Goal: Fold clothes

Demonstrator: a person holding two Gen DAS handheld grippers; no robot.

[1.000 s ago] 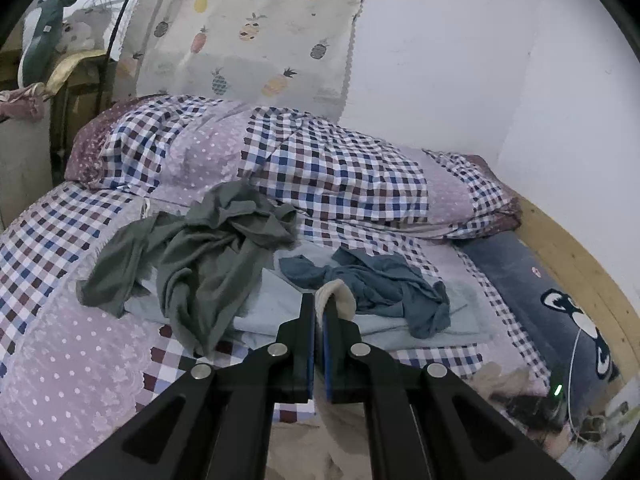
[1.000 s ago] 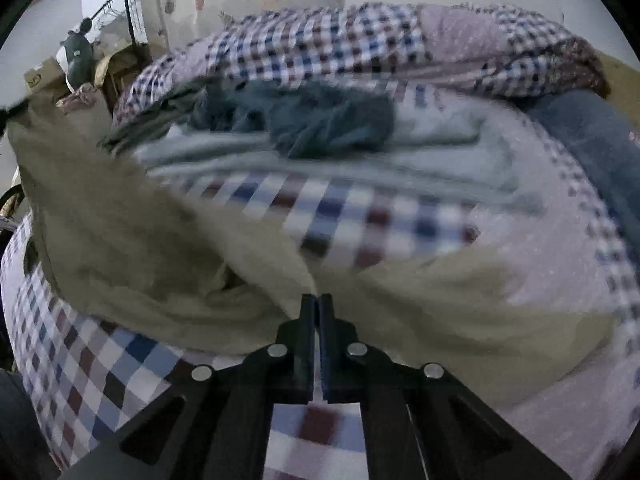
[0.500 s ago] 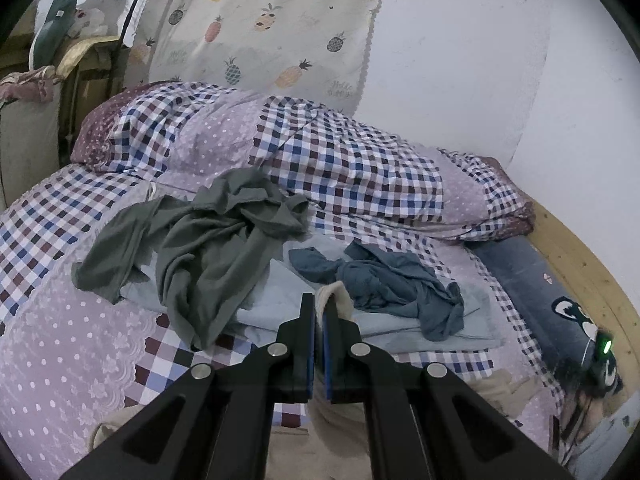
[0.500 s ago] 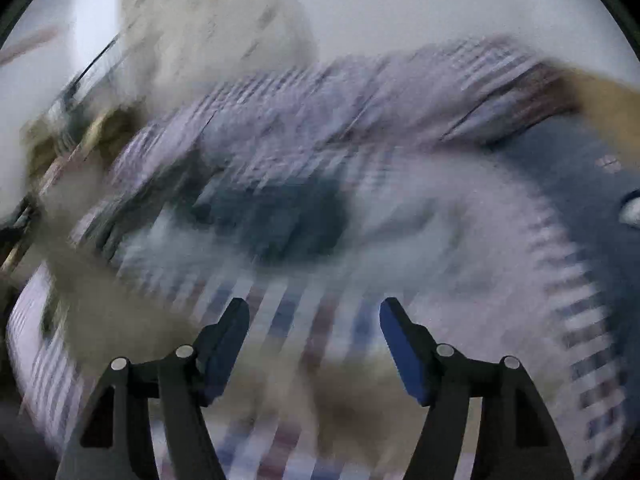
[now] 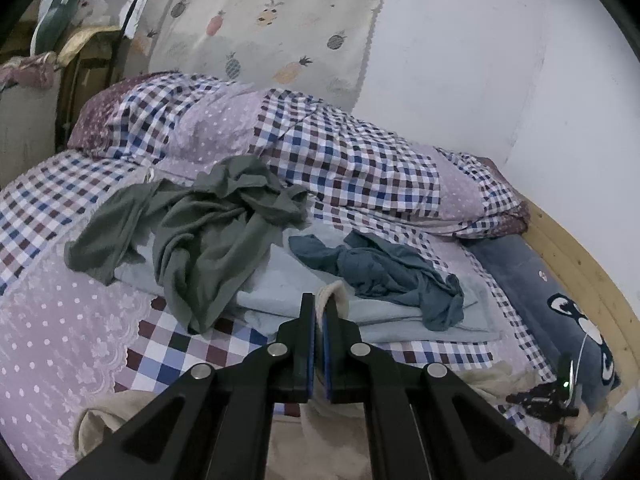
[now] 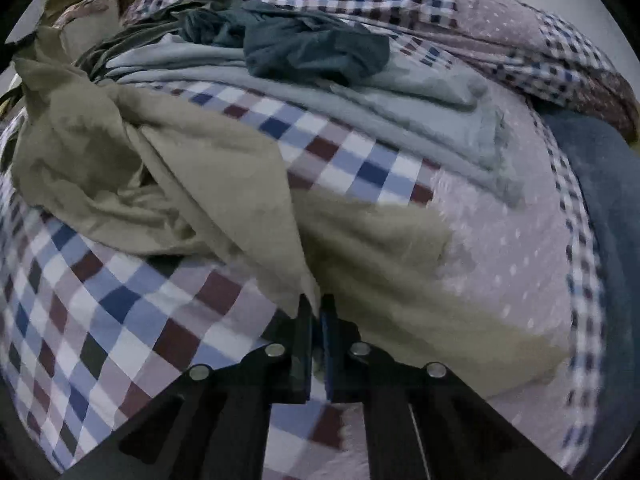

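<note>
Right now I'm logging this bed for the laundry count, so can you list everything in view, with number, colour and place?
Beige garment: one, beige, near side of the bed, pinched by both grippers.
Green garment: one, grey-green, crumpled, left part of the bed.
Dark blue garment: one, dark blue, crumpled on the pale cloth.
Pale cloth: one, light blue-grey, spread flat mid-bed.
Quilt: one, checked and lilac, bunched along the wall.
Bedsheet: one, checked and lilac, under everything.
Cartoon pillow: one, navy, right edge.
Pineapple cloth: one, cream, on the wall.
Left gripper: black, blue-lined fingers shut on beige fabric.
Right gripper: black, shut on beige fabric.
</note>
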